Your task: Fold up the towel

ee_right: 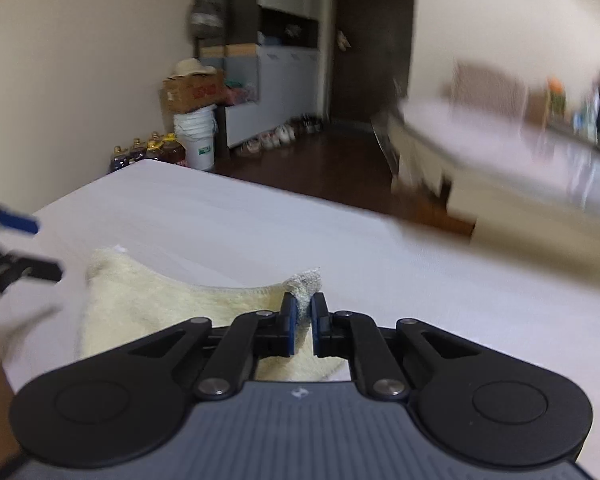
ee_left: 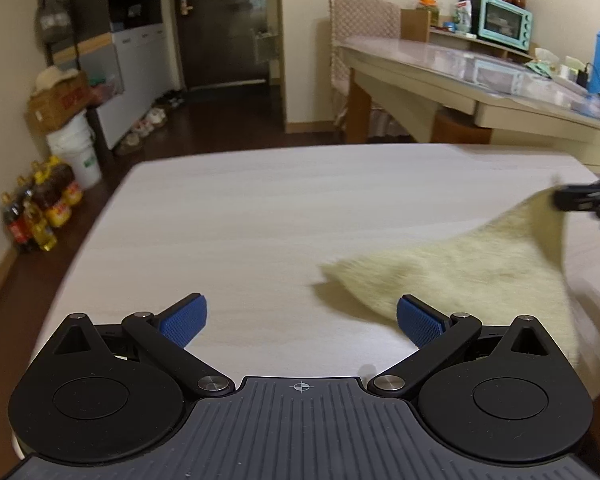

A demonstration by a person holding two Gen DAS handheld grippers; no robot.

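left wrist: my left gripper (ee_left: 302, 318) is spread wide, empty, low over the table (ee_left: 240, 208); towel (ee_left: 460, 272) lies toward its right edge, one corner lifted by my right gripper (ee_left: 584, 200). fold looks barely begun. right wrist: right gripper pinched on that towel corner; far side bare, plenty of room to swing across.
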